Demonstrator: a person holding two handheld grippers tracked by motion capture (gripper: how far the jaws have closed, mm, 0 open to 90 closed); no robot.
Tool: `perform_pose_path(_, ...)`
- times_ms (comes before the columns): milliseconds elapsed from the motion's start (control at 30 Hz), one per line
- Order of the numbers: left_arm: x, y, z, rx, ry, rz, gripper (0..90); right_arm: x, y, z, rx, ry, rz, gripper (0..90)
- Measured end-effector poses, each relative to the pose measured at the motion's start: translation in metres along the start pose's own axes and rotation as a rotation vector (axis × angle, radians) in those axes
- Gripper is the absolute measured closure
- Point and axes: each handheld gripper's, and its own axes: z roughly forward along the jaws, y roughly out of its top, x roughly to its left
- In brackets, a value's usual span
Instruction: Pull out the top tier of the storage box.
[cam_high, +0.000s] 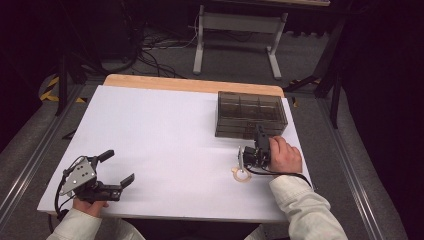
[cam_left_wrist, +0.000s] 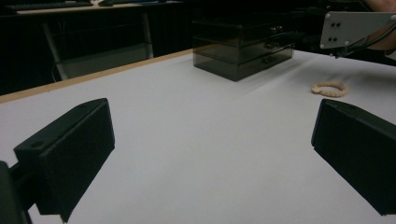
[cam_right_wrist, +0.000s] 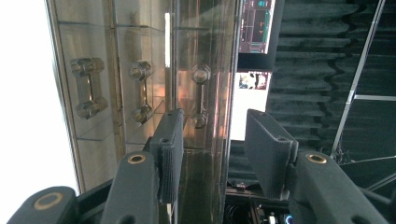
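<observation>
On the white table (cam_high: 150, 130), the smoky clear drawer box (cam_high: 250, 114) faces the right gripper (cam_right_wrist: 212, 140), jaws spread.

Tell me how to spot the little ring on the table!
Find the white table, then the smoky see-through drawer box at its far right. Nearer the person than the box, beside the right claw, lies the ring. It is a pale, beaded loop lying flat, the smallest thing there.

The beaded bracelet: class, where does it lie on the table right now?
In the high view the beaded bracelet lies flat on the white table, toward its right side, just in front of the right gripper and nearer the person than the drawer box.
</observation>
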Motion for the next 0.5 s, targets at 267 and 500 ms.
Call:
perform_pose_path(267,0.0005,0.0001,0.0004,0.003,-0.002,0.008,0.2,0.0028,-0.0005,0.0051,-0.005,-0.002,-0.005,64.6)
perform_pose_path(500,0.0007,-0.0004,0.0013,0.005,-0.003,0.0,0.2,0.0051,-0.0021,0.0083,0.018,0.021,0.022,71.1)
